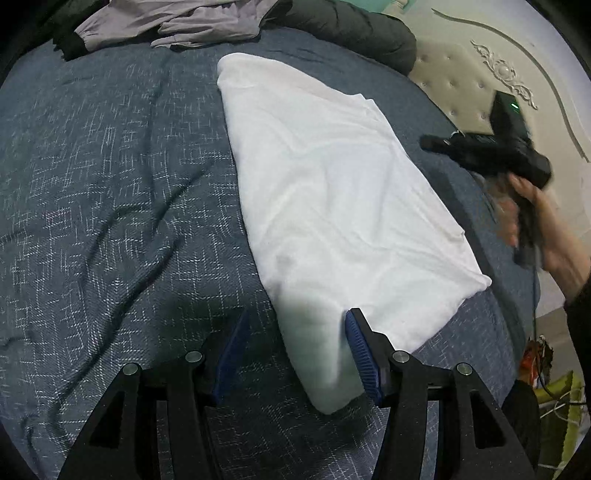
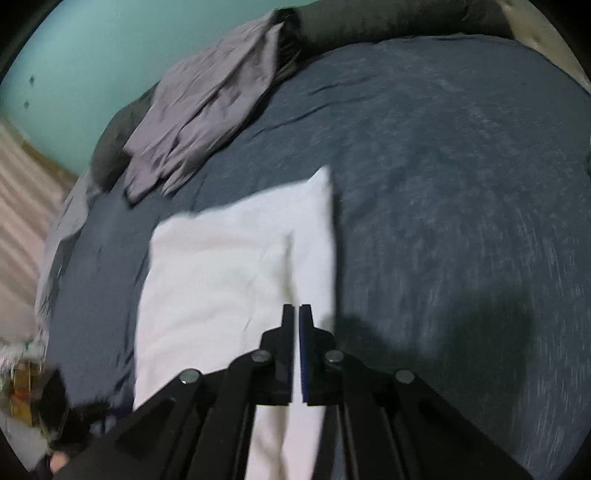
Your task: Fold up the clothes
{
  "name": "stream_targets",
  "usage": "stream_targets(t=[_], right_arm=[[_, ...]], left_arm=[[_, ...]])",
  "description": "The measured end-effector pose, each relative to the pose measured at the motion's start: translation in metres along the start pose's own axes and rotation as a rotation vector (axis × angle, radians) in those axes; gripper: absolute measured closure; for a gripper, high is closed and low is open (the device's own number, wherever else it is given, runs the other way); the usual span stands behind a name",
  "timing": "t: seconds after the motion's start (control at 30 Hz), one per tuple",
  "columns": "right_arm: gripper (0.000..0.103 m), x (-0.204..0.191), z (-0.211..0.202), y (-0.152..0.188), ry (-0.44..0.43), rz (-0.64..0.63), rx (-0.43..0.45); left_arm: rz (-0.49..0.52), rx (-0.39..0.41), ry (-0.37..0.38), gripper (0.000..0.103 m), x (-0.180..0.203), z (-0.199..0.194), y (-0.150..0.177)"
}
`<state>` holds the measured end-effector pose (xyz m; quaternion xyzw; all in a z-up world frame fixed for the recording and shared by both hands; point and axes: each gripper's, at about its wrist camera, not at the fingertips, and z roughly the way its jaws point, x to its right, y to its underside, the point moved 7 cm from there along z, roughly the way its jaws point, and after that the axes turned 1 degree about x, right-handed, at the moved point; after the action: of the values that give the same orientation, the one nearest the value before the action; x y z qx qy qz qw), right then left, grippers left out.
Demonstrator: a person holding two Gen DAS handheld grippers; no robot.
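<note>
- Where left gripper [image 1: 295, 343] stands spread wide, straddling near corner of white garment [image 1: 332, 206], empty.
- Folded long, running away over blue bed cover [image 1: 110, 184] toward headboard.
- Right gripper [image 2: 298, 314] pinched closed, holding nothing, above garment's right edge.

So the white shirt [image 1: 332, 206] is lying flat on the dark blue bed cover [image 1: 110, 184], already folded into a long narrow strip with both sides tucked in. A few soft creases run across it, and one folded layer shows an edge near the far end. Up at the far edge of that same cover there's a crumpled grey-lilac garment [image 1: 173, 22], unfolded, partly lying over a dark puffy jacket [image 1: 354, 29].
</note>
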<state>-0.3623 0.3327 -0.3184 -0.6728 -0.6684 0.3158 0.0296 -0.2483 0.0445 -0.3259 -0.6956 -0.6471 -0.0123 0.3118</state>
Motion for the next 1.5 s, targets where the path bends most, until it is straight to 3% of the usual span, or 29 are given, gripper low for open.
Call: stream_targets(t=[0.03,0.07,0.27,0.3,0.33,0.37,0.43,0.6,0.9,0.97,1.03,1.17,1.2,1.23,1.5], right_arm=[[0.072,-0.003,-0.002,0.008,0.000,-0.014,-0.014],[0.064,-0.006,-0.003,0.015,0.000,-0.028,-0.028],[0.061,-0.024,-0.013,0.061,0.000,-0.110,-0.111],[0.067,-0.027,-0.014,0.069,0.000,-0.124,-0.125],[0.085,-0.028,-0.014,0.076,0.001,-0.134,-0.140],[0.093,-0.026,-0.012,0.080,0.011,-0.139,-0.153],[0.100,-0.019,-0.008,0.079,0.026,-0.131,-0.150],[0.101,0.005,-0.021,0.068,-0.015,-0.005,-0.079],[0.099,0.008,-0.034,0.075,-0.066,0.099,-0.084],[0.092,0.002,-0.040,0.081,-0.066,0.077,-0.102],[0.074,-0.004,-0.041,0.086,-0.062,0.054,-0.118],[0.073,-0.008,-0.034,0.096,-0.017,-0.004,-0.138],[0.078,-0.007,-0.032,0.097,0.003,-0.019,-0.139],[0.092,-0.005,-0.030,0.098,0.014,-0.022,-0.133],[0.096,0.011,-0.031,0.092,0.020,0.064,-0.072]], left_arm=[[-0.002,0.000,0.001,0.045,0.000,0.000,0.000],[-0.003,0.001,-0.001,0.045,0.000,0.000,0.000],[-0.005,0.008,-0.005,0.045,0.001,-0.002,0.001],[-0.006,0.008,-0.004,0.045,0.002,-0.002,0.002],[-0.006,0.008,-0.004,0.045,0.002,-0.002,0.002],[-0.003,0.009,-0.004,0.045,0.001,-0.001,0.002],[0.002,0.010,-0.005,0.045,0.000,0.000,0.001],[0.024,0.009,-0.008,0.044,0.002,0.001,0.002],[0.034,0.010,-0.013,0.044,-0.007,-0.010,0.010],[0.035,0.011,-0.016,0.044,-0.008,-0.012,0.011],[0.036,0.011,-0.019,0.044,-0.008,-0.013,0.012],[0.032,0.013,-0.018,0.044,-0.009,-0.015,0.014],[0.032,0.013,-0.017,0.044,-0.009,-0.016,0.014],[0.032,0.013,-0.017,0.044,-0.009,-0.016,0.015],[0.039,0.012,-0.012,0.044,-0.007,-0.017,0.016]])
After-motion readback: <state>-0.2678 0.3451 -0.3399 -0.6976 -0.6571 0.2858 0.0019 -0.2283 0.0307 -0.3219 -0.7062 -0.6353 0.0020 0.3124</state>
